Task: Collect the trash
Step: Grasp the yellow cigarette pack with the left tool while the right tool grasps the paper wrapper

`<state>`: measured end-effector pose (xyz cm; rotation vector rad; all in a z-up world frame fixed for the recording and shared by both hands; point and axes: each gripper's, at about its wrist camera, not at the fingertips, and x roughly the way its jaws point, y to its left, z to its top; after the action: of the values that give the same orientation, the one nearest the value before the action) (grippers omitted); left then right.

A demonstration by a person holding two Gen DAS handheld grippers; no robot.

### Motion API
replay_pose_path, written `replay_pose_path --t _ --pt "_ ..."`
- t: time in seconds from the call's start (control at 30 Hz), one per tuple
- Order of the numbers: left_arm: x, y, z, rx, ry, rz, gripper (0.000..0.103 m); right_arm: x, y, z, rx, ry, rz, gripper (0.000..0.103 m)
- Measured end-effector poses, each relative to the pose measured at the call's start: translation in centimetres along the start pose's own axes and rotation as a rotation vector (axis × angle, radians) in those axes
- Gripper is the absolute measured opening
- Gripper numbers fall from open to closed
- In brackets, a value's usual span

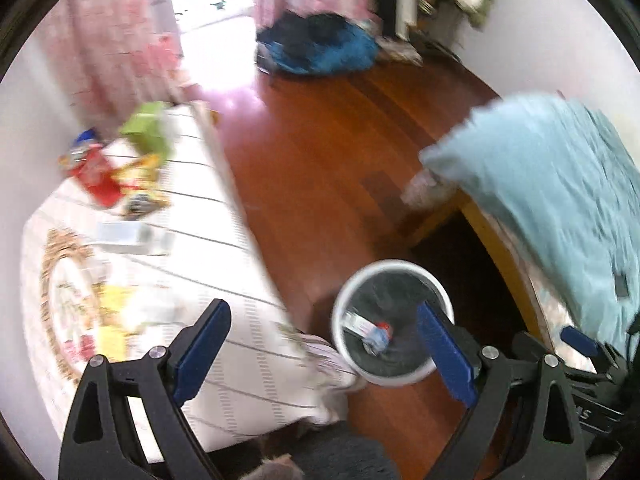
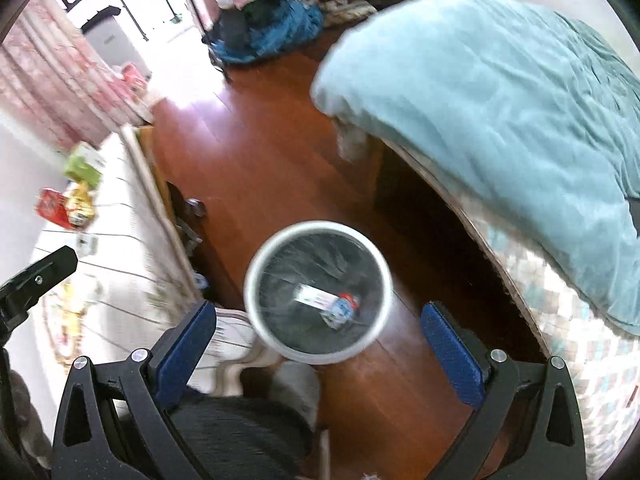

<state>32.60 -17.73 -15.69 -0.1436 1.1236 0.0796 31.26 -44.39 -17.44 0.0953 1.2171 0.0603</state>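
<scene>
A white-rimmed bin [image 1: 394,322] with a dark liner stands on the wood floor, a white, red and blue wrapper [image 1: 370,330] lying in it. It also shows in the right wrist view [image 2: 318,292], with the wrapper [image 2: 328,302]. My left gripper [image 1: 324,344] is open and empty above the cloth-covered table's [image 1: 224,280] edge and the bin. My right gripper [image 2: 318,344] is open and empty above the bin's near rim. On the table lie a green box [image 1: 146,130], red packet [image 1: 94,176], yellow wrappers [image 1: 140,184] and a white packet [image 1: 128,234].
A bed with a light blue blanket [image 2: 500,108] fills the right. A blue and black bag [image 1: 320,48] lies on the far floor by pink curtains [image 1: 100,52]. Wood floor [image 1: 320,152] runs between table and bed. The left gripper's tip [image 2: 44,272] shows at the right view's left.
</scene>
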Motion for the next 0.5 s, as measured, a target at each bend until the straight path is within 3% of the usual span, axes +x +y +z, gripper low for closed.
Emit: replay_pose_path --t 0.13,0.27,0.5 --pt "-2.4 6.0 -0.2 -0.086 -0.068 0.08 0.094 -1.6 5.4 0.6 -0.069 -0.017 0.058 0.103" --pt "-2.9 13.8 -2.2 -0.173 -0.109 0.219 0.094 -0.7 13.1 0.4 -0.167 0.01 0.127 0.103" --pt "2.1 27.4 -8.0 -0.377 0.015 0.397 0.094 6.9 27.8 -2.2 -0.317 0.137 0.298 0.1"
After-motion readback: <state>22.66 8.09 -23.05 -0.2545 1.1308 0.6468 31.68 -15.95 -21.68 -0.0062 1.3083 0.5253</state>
